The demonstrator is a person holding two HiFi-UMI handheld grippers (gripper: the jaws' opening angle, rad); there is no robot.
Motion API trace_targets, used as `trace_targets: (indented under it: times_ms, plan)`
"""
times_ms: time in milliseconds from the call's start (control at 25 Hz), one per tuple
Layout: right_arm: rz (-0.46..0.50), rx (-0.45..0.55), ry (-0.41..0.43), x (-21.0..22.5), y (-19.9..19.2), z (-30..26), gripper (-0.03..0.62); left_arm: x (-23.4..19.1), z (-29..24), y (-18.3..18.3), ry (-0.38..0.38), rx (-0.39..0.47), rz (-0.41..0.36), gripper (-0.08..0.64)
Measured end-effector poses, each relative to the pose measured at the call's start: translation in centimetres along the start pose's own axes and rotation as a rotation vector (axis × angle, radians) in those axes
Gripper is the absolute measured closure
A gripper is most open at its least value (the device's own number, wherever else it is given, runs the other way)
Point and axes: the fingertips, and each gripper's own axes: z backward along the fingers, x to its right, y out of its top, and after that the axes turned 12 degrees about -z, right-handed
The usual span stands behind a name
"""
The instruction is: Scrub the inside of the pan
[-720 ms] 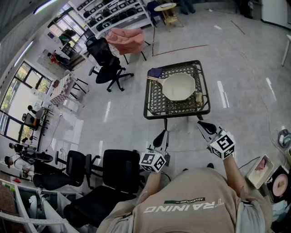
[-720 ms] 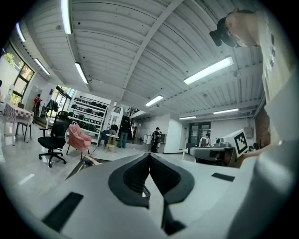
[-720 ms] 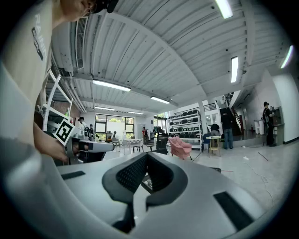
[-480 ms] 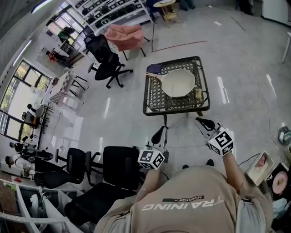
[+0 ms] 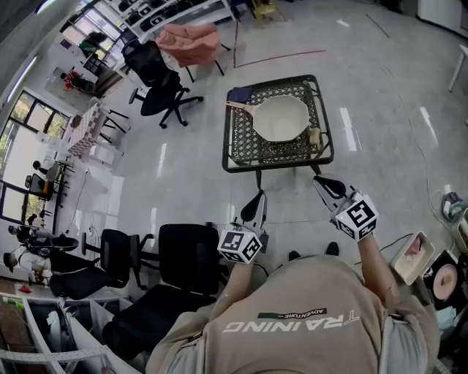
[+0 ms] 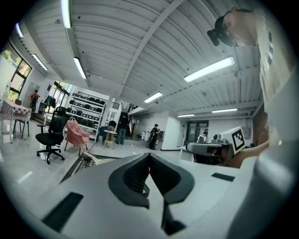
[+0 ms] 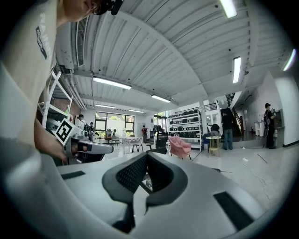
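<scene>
A cream-white pan [image 5: 282,117] with a wooden handle [image 5: 237,107] lies on a low black mesh table [image 5: 246,154], seen in the head view. A dark blue cloth [image 5: 240,93] lies by the handle, and a small yellowish scrubber [image 5: 316,136] sits at the pan's right. My left gripper [image 5: 256,199] and right gripper [image 5: 322,182] are held level over the floor, short of the table's near edge. Both are shut and empty. The left gripper view shows its jaws [image 6: 149,158] meeting, with the table edge [image 6: 80,164] low at the left. The right gripper view shows its jaws [image 7: 146,158] closed too.
Black office chairs stand close at my left [image 5: 183,266] and beyond the table [image 5: 156,79], next to a pink-draped chair [image 5: 191,40]. Shelving [image 5: 157,11] lines the back. Trays and clutter [image 5: 413,256] lie on the floor at my right. Glossy floor surrounds the table.
The table with the pan now sits a little higher and further left in the head view. Both grippers stay shut and level in front of the person's body.
</scene>
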Motion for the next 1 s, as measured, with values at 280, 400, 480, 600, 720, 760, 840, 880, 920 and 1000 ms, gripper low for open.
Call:
trace_targets:
  times_ms: [280, 400, 480, 600, 720, 760, 840, 880, 920, 1000]
  plan:
    - [-0.017, -0.010, -0.013, -1.2, -0.9, -2.8, 0.575, -3.5, 1.4, -0.7, 0.004, -0.003, -0.010, 0.541]
    - [-0.018, -0.014, -0.042, -2.0, -1.1, -4.3, 0.575, -5.6, 2.0, -0.9, -0.005, -0.005, -0.010, 0.541]
    - [-0.030, -0.015, -0.066, -2.6, -1.2, -4.6, 0.575, -6.4, 2.4, -1.4, -0.025, -0.014, 0.002, 0.541]
    - [-0.039, -0.016, -0.100, -2.7, -2.1, -5.0, 0.575, -7.4, 2.0, -2.3, -0.058, -0.012, 0.010, 0.541]
    - [-0.062, -0.025, -0.127, -2.3, -3.5, -5.3, 0.575, -8.3, 1.2, -3.5, -0.075, -0.013, 0.027, 0.541]
    - [-0.072, -0.027, -0.136, -2.2, -3.8, -5.3, 0.575, -8.5, 1.1, -3.8, -0.080, -0.018, 0.035, 0.541]
    - [-0.078, -0.030, -0.144, -2.3, -4.0, -5.4, 0.575, -8.7, 1.2, -4.2, -0.088, -0.024, 0.049, 0.541]
    - [-0.074, -0.032, -0.143, -2.3, -3.8, -5.6, 0.575, -8.9, 1.2, -4.3, -0.089, -0.023, 0.054, 0.541]
    - [-0.070, -0.033, -0.140, -2.3, -3.7, -5.9, 0.575, -9.2, 1.2, -4.3, -0.088, -0.021, 0.056, 0.541]
    - [-0.065, -0.037, -0.132, -1.8, -3.7, -6.8, 0.575, -10.0, 0.9, -4.4, -0.080, -0.022, 0.059, 0.541]
